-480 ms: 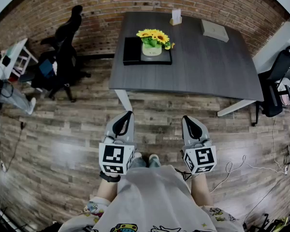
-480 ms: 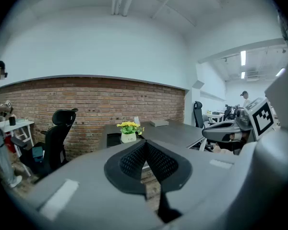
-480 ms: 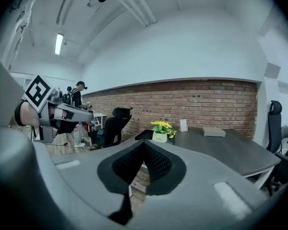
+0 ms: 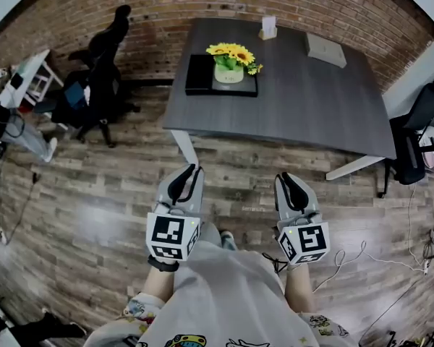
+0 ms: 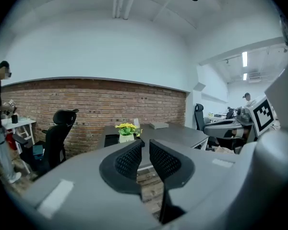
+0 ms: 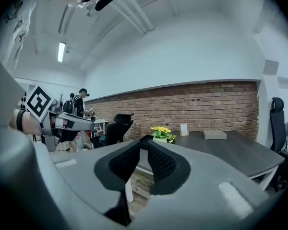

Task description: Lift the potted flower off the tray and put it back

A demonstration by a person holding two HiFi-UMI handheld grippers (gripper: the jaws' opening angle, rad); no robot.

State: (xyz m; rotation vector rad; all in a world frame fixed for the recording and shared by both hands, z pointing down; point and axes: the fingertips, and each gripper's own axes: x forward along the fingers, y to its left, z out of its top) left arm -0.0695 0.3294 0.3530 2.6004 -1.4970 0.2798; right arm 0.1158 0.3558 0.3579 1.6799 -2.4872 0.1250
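Now facing the flower (image 4: 230, 55) on its tray (image 4: 197, 75).
Holding left gripper (image 4: 192, 170) and right gripper (image 4: 284, 177) clenched, empty, well short of table (image 4: 296, 100).

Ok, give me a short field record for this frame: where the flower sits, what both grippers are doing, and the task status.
potted flower: upright on the black tray, yellow blooms
tray: by the left edge of the dark table
left gripper: over the wood floor, short of the table, jaws close together, nothing between them
right gripper: alongside it, same state
also on table: flat box, small card stand
task status: lift not yet begun
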